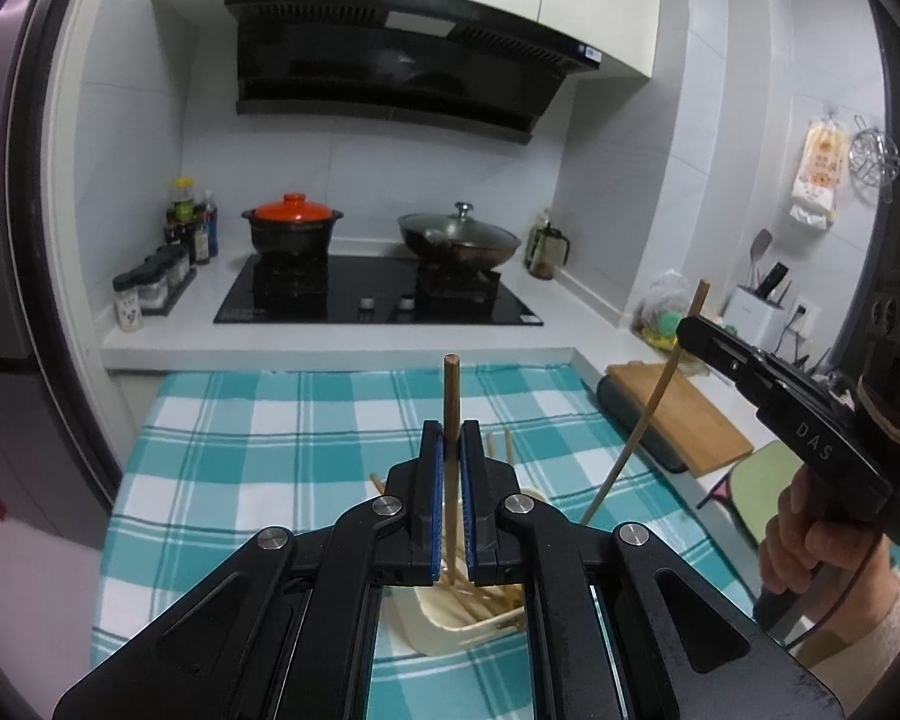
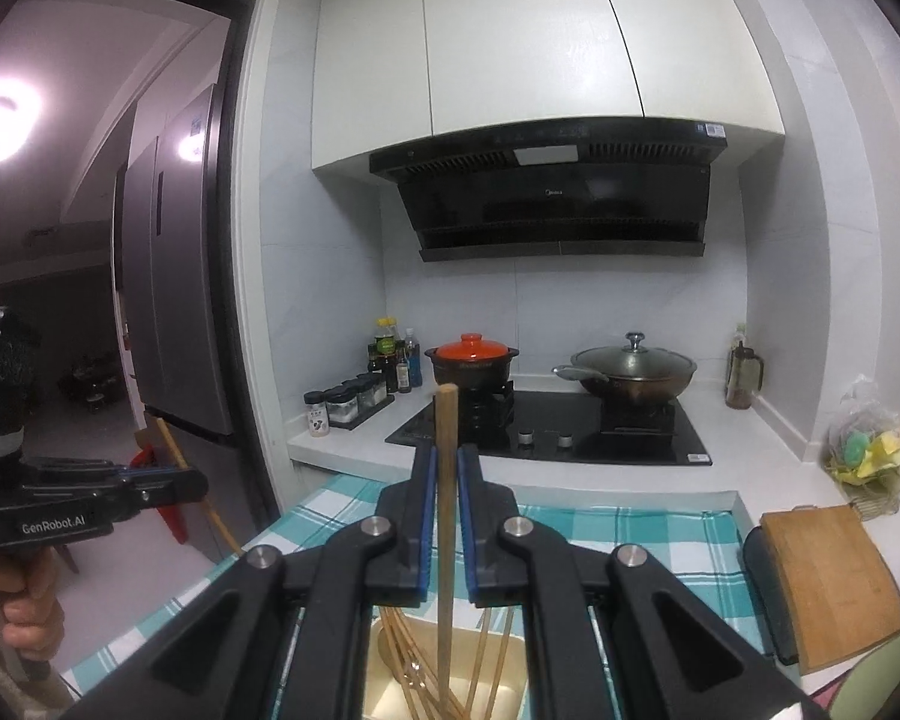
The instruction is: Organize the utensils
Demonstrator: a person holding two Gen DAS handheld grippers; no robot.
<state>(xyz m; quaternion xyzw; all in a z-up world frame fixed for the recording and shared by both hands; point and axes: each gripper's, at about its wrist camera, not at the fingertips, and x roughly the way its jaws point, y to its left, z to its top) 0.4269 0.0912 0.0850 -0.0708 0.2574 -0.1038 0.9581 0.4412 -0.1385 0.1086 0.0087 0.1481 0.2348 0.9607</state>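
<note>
In the left wrist view my left gripper (image 1: pixel 451 429) is shut on a dark brown chopstick (image 1: pixel 451 384) that stands upright between the blue pads. Its lower end reaches down towards a cream holder (image 1: pixel 435 621) with several pale chopsticks in it. At the right a hand holds my right gripper (image 1: pixel 688 330), shut on a slanting light wooden chopstick (image 1: pixel 642 420). In the right wrist view the right gripper (image 2: pixel 447 453) pinches that light chopstick (image 2: pixel 447 420) upright above the cream holder (image 2: pixel 384 702). My left gripper (image 2: pixel 201 483) shows at the left edge with its chopstick (image 2: pixel 171 441).
The holder sits on a table with a teal checked cloth (image 1: pixel 258 438). A wooden cutting board (image 1: pixel 681 414) on a dark tray lies at the right. Behind are a black cooktop (image 1: pixel 378 294) with a clay pot and a lidded wok, spice jars, and a fridge (image 2: pixel 174 300) at the left.
</note>
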